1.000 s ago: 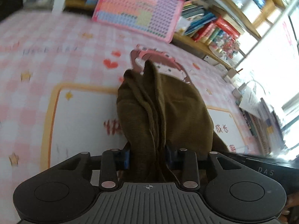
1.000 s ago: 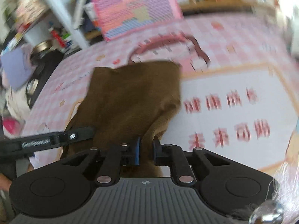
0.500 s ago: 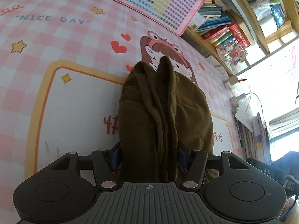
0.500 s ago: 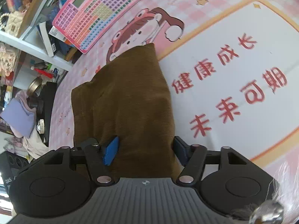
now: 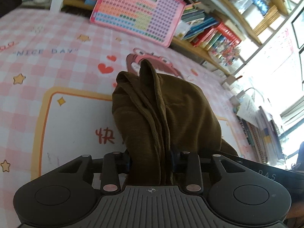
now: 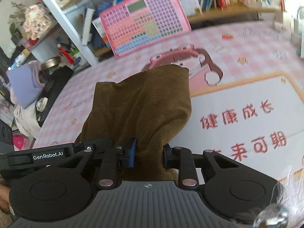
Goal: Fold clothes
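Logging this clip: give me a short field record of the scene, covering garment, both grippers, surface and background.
garment: brown cloth, bunched in folds, gathered between both grippers
left gripper: jaws closing on the cloth
right gripper: jaws closing on the cloth
surface: pink checked mat with a cartoon girl and red characters
background: pink keyboard toy leaning against bookshelves

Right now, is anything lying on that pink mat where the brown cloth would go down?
Nothing visible. The cloth sits between both tongs, left and right, which are closing on it. The mat beneath shows only its print; the keyboard toy leans at the far edge.
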A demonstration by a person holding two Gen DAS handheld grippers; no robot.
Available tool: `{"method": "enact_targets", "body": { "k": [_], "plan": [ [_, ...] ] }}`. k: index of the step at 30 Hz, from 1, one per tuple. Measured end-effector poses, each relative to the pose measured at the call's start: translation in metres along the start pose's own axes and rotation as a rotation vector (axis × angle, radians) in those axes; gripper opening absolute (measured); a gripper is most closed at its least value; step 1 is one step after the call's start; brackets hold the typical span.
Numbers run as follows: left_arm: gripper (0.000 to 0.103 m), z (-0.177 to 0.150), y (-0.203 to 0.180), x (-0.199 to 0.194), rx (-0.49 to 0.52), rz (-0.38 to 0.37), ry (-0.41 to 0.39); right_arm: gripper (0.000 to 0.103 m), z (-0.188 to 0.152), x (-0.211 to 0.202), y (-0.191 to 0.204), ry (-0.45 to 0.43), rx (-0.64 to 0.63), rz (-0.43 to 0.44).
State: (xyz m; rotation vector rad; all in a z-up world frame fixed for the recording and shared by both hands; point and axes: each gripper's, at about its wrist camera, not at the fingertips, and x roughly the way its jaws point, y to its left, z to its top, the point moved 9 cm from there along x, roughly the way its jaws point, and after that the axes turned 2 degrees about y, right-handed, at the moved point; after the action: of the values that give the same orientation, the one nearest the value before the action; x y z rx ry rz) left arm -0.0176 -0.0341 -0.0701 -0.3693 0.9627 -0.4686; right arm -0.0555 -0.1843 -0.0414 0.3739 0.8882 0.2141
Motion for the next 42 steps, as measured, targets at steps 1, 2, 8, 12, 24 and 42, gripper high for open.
{"method": "enact_targets", "body": {
  "k": [1,2,8,12,24,42],
  "plan": [
    [0.034,0.000,-0.002,-0.002,0.004,0.001,-0.007,0.024,0.001,-0.003,0.000,-0.006,-0.007,0.001],
    [0.034,0.000,-0.005,-0.004,0.011,0.006,-0.012,0.024,0.001,-0.005,0.001,-0.013,-0.014,0.002],
    [0.034,-0.006,-0.019,-0.011,0.036,0.051,-0.041,0.024,0.002,-0.015,0.000,-0.018,-0.059,0.012],
    [0.034,-0.012,-0.031,-0.006,0.024,0.064,-0.046,0.024,0.001,-0.024,-0.009,-0.019,-0.085,0.019],
    [0.034,-0.027,-0.084,0.006,0.040,0.137,-0.058,0.024,0.004,-0.051,-0.058,-0.015,-0.077,0.086],
    [0.034,-0.032,-0.127,0.038,0.092,0.131,-0.007,0.024,0.008,-0.067,-0.108,-0.035,-0.026,0.062]
  ]
}}
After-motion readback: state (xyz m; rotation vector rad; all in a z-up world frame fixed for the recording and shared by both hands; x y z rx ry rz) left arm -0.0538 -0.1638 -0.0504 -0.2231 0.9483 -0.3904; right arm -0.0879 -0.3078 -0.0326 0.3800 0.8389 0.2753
